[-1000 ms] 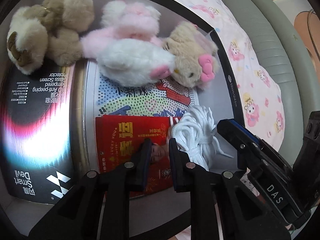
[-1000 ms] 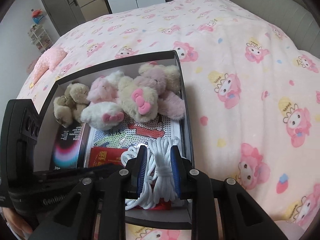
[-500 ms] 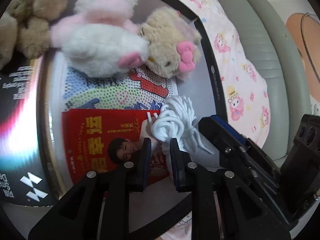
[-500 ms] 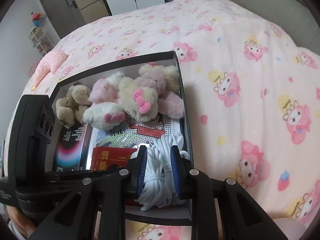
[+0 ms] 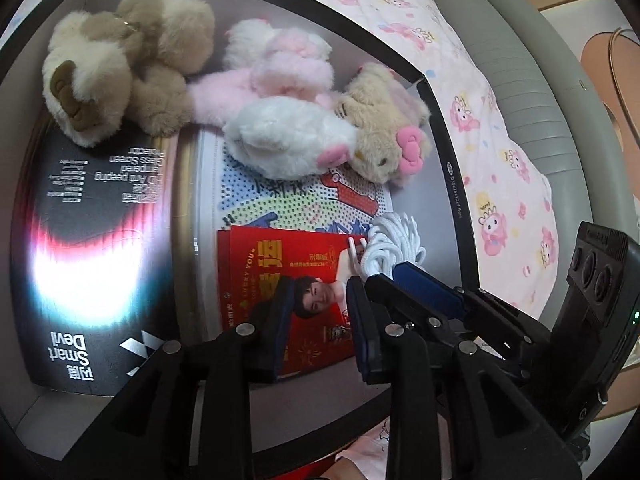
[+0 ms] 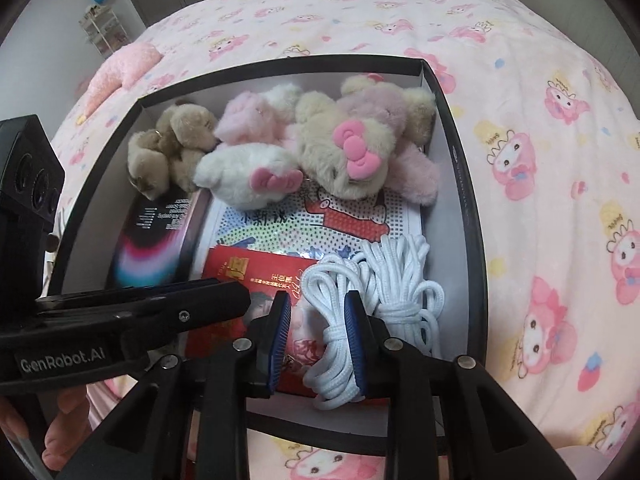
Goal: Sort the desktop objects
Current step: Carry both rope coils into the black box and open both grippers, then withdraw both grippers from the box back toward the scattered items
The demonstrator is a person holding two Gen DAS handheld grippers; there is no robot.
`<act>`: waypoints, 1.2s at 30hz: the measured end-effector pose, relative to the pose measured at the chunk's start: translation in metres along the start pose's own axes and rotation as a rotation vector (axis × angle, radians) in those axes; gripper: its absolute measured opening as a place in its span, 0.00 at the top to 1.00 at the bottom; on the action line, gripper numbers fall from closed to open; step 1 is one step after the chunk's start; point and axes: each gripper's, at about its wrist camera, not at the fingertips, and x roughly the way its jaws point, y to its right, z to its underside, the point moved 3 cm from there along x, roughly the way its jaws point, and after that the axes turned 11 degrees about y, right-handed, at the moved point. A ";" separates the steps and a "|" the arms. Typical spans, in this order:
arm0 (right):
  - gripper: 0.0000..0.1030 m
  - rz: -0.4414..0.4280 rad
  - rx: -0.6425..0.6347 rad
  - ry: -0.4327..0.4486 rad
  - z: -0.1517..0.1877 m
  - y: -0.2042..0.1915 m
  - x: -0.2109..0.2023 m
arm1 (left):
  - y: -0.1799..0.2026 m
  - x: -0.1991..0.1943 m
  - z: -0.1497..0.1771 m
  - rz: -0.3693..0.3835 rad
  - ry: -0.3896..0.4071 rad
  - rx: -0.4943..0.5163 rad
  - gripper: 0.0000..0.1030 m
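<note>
A black box [image 6: 472, 216] on the bed holds plush toys [image 6: 352, 160], a bead picture [image 6: 332, 216], a red booklet [image 6: 256, 272] and a black screen-protector pack [image 5: 92, 248]. A bundle of white rope [image 6: 384, 280] lies in the box's near right corner, on the booklet. My right gripper [image 6: 318, 320] hovers over the rope with its jaws apart; one loop lies between the pads. My left gripper [image 5: 318, 316] is open and empty above the red booklet [image 5: 288, 276], just left of the rope [image 5: 392, 240].
The box sits on a pink cartoon-print blanket [image 6: 540, 160]. A grey padded headboard [image 5: 532, 92] runs along the bed's right side in the left wrist view. A pink plush [image 6: 124, 68] lies on the bed beyond the box. Cabinets stand at the far wall.
My right gripper has opened and let the white rope go; the rope now rests in the box. My left gripper has shifted back over the red booklet and its jaws have widened.
</note>
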 end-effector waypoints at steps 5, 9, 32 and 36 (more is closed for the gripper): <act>0.79 0.009 -0.004 0.012 0.003 0.001 -0.003 | 0.039 0.027 -0.010 -0.002 0.024 0.034 0.75; 0.75 0.004 0.041 0.074 0.004 0.006 -0.020 | 0.043 -0.007 -0.009 -0.030 0.114 0.100 0.72; 0.52 0.161 0.068 0.400 0.015 -0.048 -0.161 | 0.098 -0.159 0.043 -0.170 0.425 0.422 0.51; 0.52 0.162 0.049 0.414 0.021 -0.062 -0.171 | 0.094 -0.172 0.050 -0.202 0.447 0.440 0.51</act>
